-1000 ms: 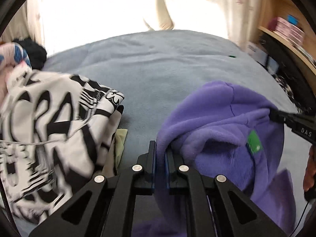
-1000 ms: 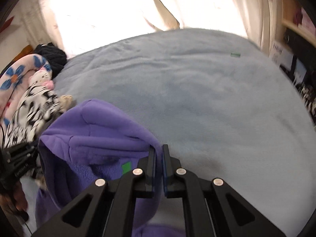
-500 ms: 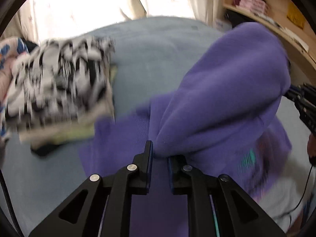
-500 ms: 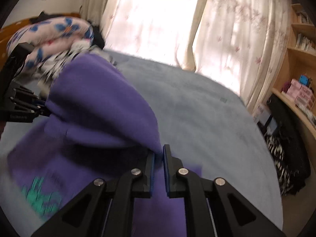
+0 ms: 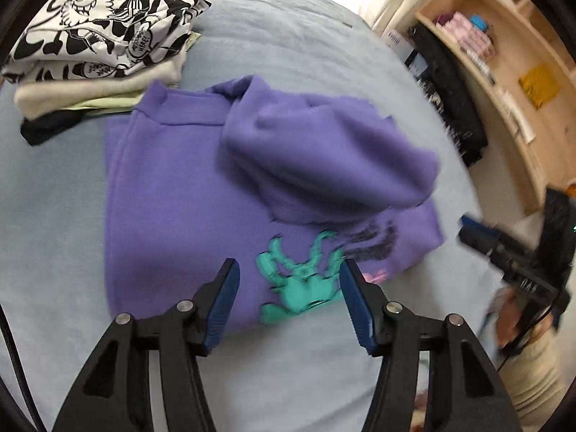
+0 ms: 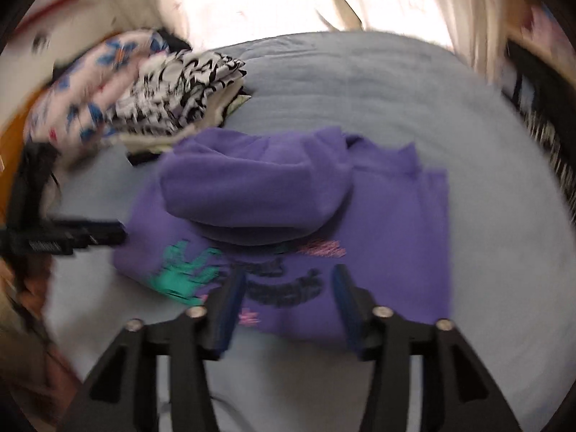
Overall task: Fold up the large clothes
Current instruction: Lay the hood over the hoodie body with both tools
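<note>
Now – left hand-held gripper | right hand-held gripper – tilted down, opening, empty

"HERE!" bubble on b/w print top

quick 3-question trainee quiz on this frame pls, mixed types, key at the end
1. True or false: the left gripper is clamped on the purple hoodie.
2. The hood lies: A) flipped over the hoodie's body, B) flat on the blue blanket, C) on the stack of folded clothes.
3. Fill in: the teal print sits near the hoodie's ____ edge in the left wrist view.

Key: 1 false, its jaws are opening with nothing gripped; 2 A; 3 near.
</note>
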`<state>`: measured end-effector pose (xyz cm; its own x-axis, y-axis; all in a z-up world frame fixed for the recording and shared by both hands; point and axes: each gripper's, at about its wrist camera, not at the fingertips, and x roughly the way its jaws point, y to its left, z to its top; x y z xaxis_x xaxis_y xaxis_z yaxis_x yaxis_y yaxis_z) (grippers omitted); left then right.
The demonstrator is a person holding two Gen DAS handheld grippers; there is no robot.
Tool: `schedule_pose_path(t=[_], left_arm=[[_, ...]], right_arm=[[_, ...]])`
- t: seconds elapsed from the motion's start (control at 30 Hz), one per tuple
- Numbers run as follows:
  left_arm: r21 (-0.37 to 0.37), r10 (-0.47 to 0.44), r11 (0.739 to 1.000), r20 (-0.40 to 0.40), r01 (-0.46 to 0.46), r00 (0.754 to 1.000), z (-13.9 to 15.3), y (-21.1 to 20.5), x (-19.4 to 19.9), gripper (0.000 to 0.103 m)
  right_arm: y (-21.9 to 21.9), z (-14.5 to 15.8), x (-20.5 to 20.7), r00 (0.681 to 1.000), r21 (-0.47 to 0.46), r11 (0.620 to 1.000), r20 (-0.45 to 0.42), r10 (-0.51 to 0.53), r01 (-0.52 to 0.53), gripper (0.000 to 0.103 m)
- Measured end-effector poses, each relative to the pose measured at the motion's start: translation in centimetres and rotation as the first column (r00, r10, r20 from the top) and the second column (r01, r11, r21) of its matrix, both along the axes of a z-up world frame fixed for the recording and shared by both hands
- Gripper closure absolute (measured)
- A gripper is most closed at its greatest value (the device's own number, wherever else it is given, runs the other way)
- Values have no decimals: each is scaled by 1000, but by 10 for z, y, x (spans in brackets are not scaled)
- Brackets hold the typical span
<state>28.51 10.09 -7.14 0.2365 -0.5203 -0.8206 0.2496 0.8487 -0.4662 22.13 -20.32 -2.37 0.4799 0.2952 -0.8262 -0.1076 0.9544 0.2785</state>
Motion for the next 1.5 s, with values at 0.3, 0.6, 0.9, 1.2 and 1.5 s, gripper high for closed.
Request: schedule_pose_path(t=[0.3,0.6,0.9,1.2,1.5], left_arm=[[-110,81,990,-74,-89,994,27,-4,51,40],[-113,122,983,-190,-146,974,5,-11,106,40],[-76,132,984,-280,-159,951,-34,-15,121,40],[-140,103,976,-373,-165,922,-59,-26,120,40],[-165,70,979,-267,-117,961,-41,-62,132,73]], right_arm=[[-23,-14,41,957,259,933,-215,-197,250,42],[-27,-36,92,903,259,898,-344,-257,355,42],[-20,-70,108,845,171,912,-468,-259,374,42],[-29,-100,103,800,291,854,-560,-214,432,42],[-15,-96,117,878,335,881,-452,-160,334,72]])
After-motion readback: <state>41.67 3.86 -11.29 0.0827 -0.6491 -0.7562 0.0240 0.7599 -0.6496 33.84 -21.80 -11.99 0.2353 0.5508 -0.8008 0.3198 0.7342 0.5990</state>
